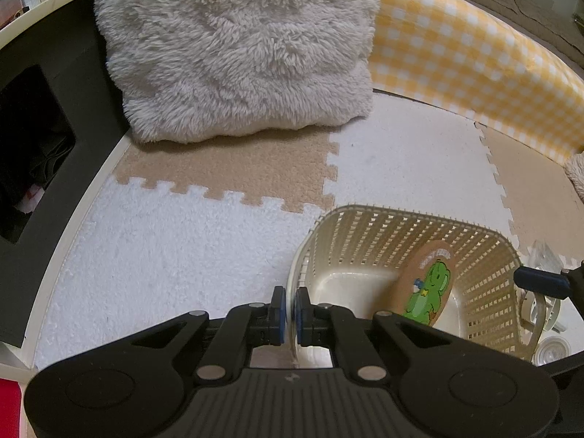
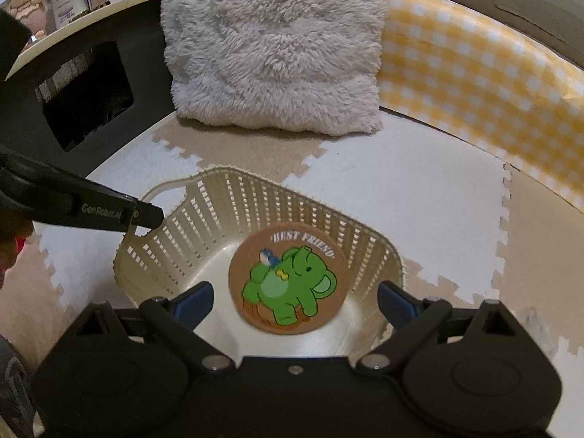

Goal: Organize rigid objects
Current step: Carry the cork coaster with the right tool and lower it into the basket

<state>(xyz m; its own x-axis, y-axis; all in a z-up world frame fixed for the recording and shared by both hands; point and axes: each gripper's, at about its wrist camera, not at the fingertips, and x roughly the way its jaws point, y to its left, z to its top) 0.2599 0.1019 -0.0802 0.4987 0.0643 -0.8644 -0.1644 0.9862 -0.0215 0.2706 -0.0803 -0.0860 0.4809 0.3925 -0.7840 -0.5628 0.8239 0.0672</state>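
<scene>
**A:** See the left gripper (image 1: 290, 301)? Its jaws are pinched tight on the rim of the cream basket (image 1: 485, 255), right at the handle cut-out. It's steadying the thing, I'd say.

**B:** And the right gripper (image 2: 295, 297)?

**A:** Jaws spread wide, nothing between them. It hangs over the basket's near edge. The round coaster (image 2: 288, 279) with the green elephant is already inside, leaning against the slatted far wall rather than lying flat on the bottom.

**B:** So that one's dropped off. What's the trick now?

**A:** My guess is the right hand should lift clear without clipping the rim, then go for the next piece. There are clear plastic bits (image 1: 544, 332) on the foam mat (image 1: 164, 255) just beside the basket's right side; I can't make out what they are.

**B:** They look slippery.

**A:** Likely. I'd grip one across a firm edge, not a thin flap. And the left hand ought to hold that rim so the light basket doesn't skid on the mat.
</scene>
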